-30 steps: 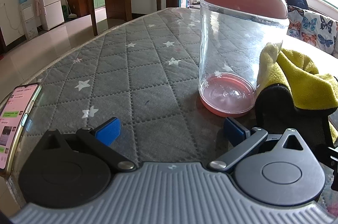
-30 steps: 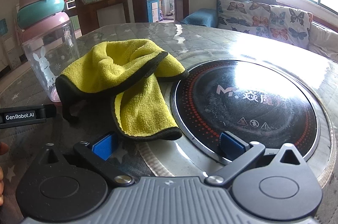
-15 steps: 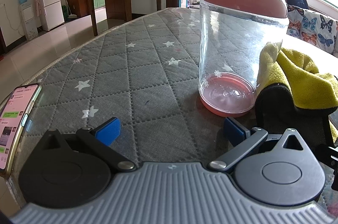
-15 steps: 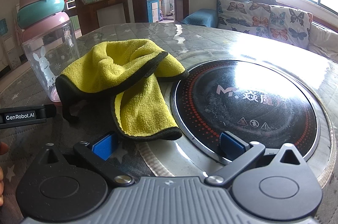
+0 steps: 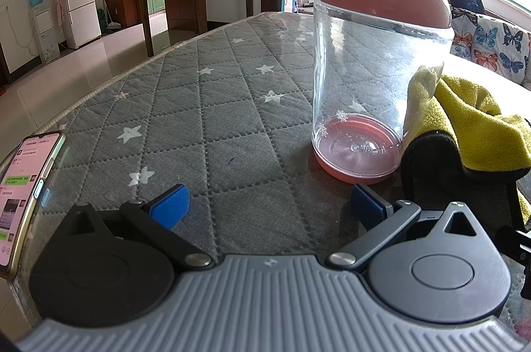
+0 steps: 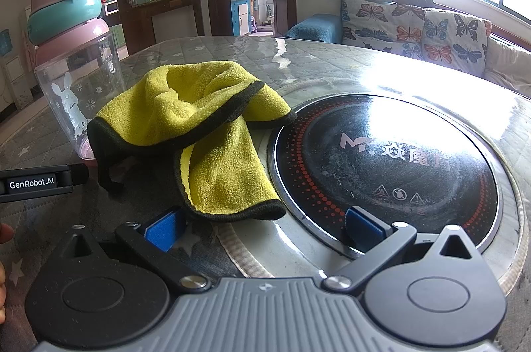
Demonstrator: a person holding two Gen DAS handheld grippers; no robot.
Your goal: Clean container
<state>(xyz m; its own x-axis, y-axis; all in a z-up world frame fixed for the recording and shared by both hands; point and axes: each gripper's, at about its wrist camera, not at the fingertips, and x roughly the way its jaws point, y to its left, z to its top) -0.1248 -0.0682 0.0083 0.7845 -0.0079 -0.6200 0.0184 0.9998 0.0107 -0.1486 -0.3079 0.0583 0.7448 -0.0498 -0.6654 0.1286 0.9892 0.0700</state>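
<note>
Progress: nothing begun, by my reading; all wiping remains.
Container (image 5: 378,86): upright on tabletop (image 5: 215,119), lid on, at 1 o'clock from left gripper (image 5: 268,206).
Cloth (image 6: 199,119): crumpled, touching container, untouched.
Left gripper: wide, empty.
Right gripper (image 6: 265,225): wide, empty, cloth at 11 o'clock.

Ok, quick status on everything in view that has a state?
Left tongs: open, empty, low over the table.
Right tongs: open, empty.
Bottle: upright, lid on, looks empty.
Yellow cloth: crumpled beside the bottle, one corner overlapping the cooktop rim.
Phone: screen lit, at the table edge.
Induction cooktop: nothing on it apart from the cloth corner.
</note>
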